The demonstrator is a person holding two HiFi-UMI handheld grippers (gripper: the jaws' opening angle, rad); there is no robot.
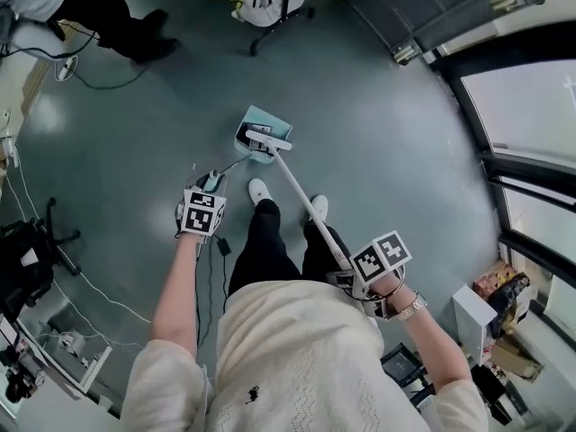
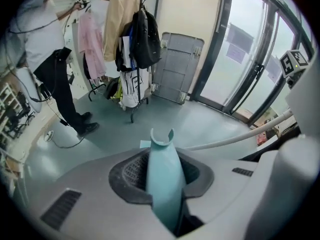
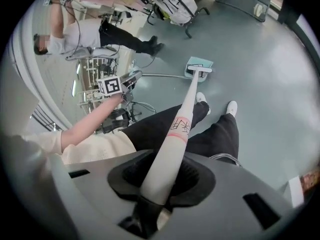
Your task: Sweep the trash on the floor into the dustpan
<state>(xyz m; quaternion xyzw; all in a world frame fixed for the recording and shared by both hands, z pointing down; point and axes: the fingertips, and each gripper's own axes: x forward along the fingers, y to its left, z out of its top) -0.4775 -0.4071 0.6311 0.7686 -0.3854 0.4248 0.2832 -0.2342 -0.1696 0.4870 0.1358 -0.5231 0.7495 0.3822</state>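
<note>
Stands on the grey-green floor (image 1: 135,133), feet apart, left shoe (image 1: 259,190) slightly ahead of right shoe (image 1: 319,207). Stretches the left arm (image 1: 175,282) forward and down, almost straight, bare forearm out past the cream sleeve, marker cube (image 1: 202,212) facing up. Holds the left gripper (image 2: 165,181) shut tight on the teal dustpan handle (image 2: 161,149), pinched between 2 dark ribbed pads (image 2: 131,171) and sticking out beyond them toward the floor.

Carries the right arm (image 1: 432,340) drawn in closer to the body, wrist low beside the right hip, watch (image 1: 414,307) on it. Clamps the right gripper (image 3: 162,179) on the white broom handle (image 3: 182,119), both jaws pressed against it, just short of a red band and red characters on the shaft. Slants that handle forward and leftward, across the front of the right leg, down to the white broom head (image 1: 268,142).

Sets the broom head at the open mouth of the teal dustpan (image 1: 270,120), on the floor just ahead of the left shoe. Cannot tell trash from bristles: only a small dark-and-white patch (image 1: 254,136) inside the pan, touching the broom head.

Further off: a second person (image 1: 126,16) in dark trousers, a clothes rack (image 2: 132,34), a loose cable (image 1: 99,79) on the floor, tall glass doors (image 2: 240,59) to the right.
</note>
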